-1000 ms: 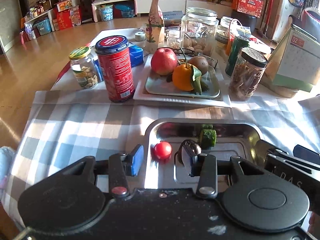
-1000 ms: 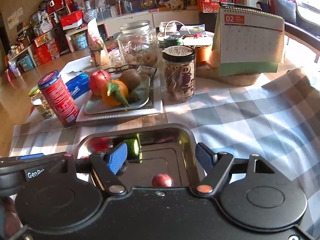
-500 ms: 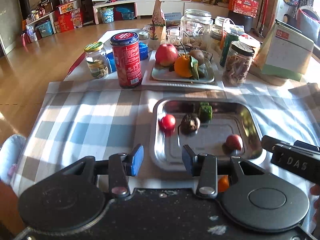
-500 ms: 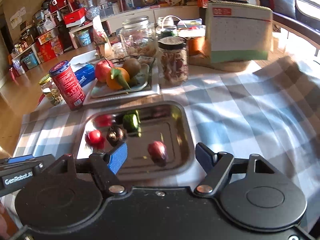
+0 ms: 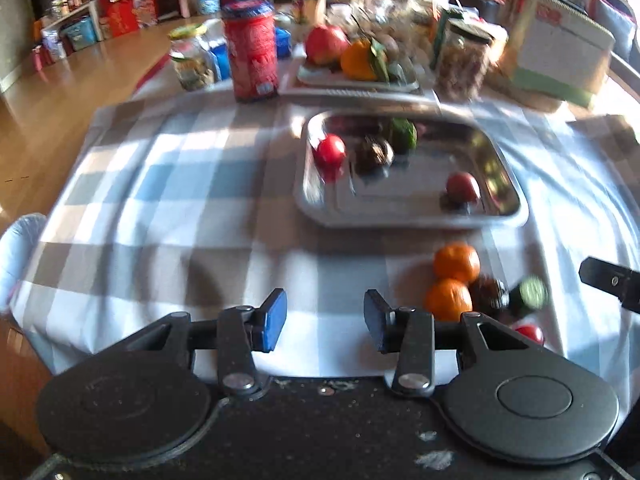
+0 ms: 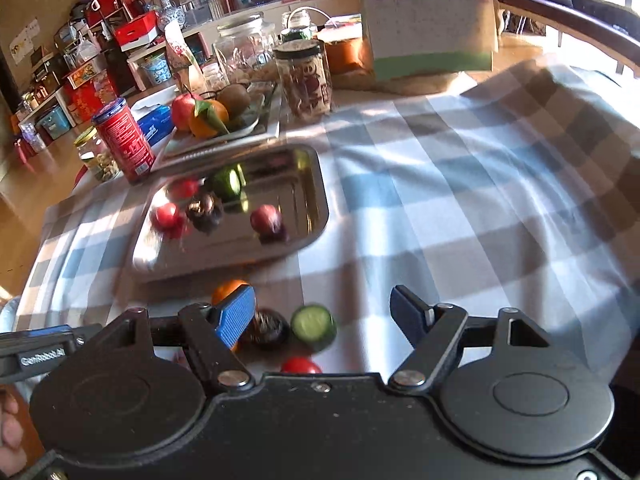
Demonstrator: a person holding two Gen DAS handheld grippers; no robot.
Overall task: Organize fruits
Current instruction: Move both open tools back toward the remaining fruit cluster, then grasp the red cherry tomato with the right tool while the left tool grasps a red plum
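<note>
A steel tray [image 5: 516, 216] [image 6: 316, 176] lies on the checked tablecloth and holds a red tomato [image 5: 330, 151] [image 6: 166, 215], a dark fruit [image 5: 374, 156] [image 6: 204, 208], a green piece [image 5: 402, 138] [image 6: 227, 183] and a reddish plum [image 5: 463, 187] [image 6: 264, 218]. In front of the tray lie two oranges [image 5: 456, 262] [image 5: 447, 299], a dark fruit [image 5: 490, 294] [image 6: 267, 326], a cucumber slice [image 5: 532, 294] [image 6: 313, 325] and a tomato [image 5: 528, 333] [image 6: 301, 365]. My left gripper [image 5: 324, 320] hangs open over bare cloth, left of this cluster. My right gripper [image 6: 322, 314] is open above the cucumber slice.
Behind the tray stands a white plate [image 5: 288, 84] [image 6: 276, 126] with an apple [image 5: 326, 44], an orange and a kiwi. A red can [image 5: 252, 56] [image 6: 124, 140], glass jars [image 5: 460, 60] [image 6: 306, 76] and a desk calendar [image 5: 560, 60] [image 6: 428, 24] crowd the back.
Both grippers have drawn back from the tray toward the near edge of the table. The loose fruit in front of the tray has come into view. Neither opening has changed.
</note>
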